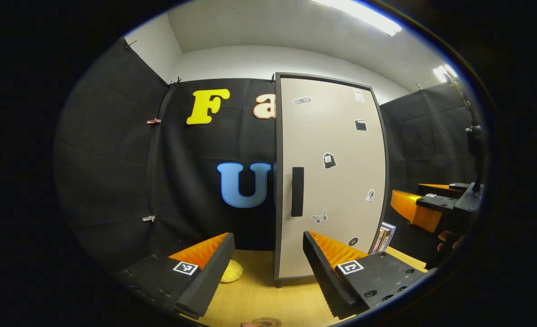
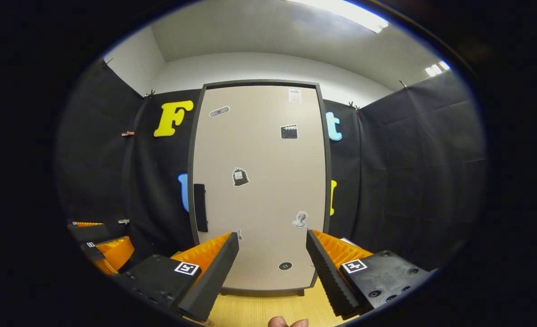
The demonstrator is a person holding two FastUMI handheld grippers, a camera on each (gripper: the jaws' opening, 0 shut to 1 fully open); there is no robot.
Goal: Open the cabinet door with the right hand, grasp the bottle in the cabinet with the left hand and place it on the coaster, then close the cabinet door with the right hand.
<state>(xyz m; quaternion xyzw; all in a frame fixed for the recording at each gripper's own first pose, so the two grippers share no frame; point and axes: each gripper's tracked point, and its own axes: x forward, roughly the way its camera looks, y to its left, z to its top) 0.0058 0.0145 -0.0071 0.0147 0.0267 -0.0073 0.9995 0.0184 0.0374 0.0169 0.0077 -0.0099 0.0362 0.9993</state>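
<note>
The cabinet (image 1: 332, 150) stands upright on the wooden table, its beige sticker-dotted door (image 2: 259, 181) closed and hiding whatever is inside. A black vertical handle (image 1: 297, 191) sits on the door's left side (image 2: 200, 207). A round brown coaster (image 1: 267, 322) lies on the table at the near edge, below my left gripper (image 1: 268, 272). That gripper is open and empty, some way in front of the door's left edge. My right gripper (image 2: 270, 272) faces the door squarely, open and empty, short of touching it. It also appears at the right of the left gripper view (image 1: 432, 204).
A soft yellow object (image 1: 231, 271) lies on the table (image 1: 255, 295) left of the cabinet's foot. Several books (image 1: 383, 237) lean at the cabinet's right side. Black cloth walls close in the booth. A fingertip (image 2: 286, 322) pokes in at the bottom edge.
</note>
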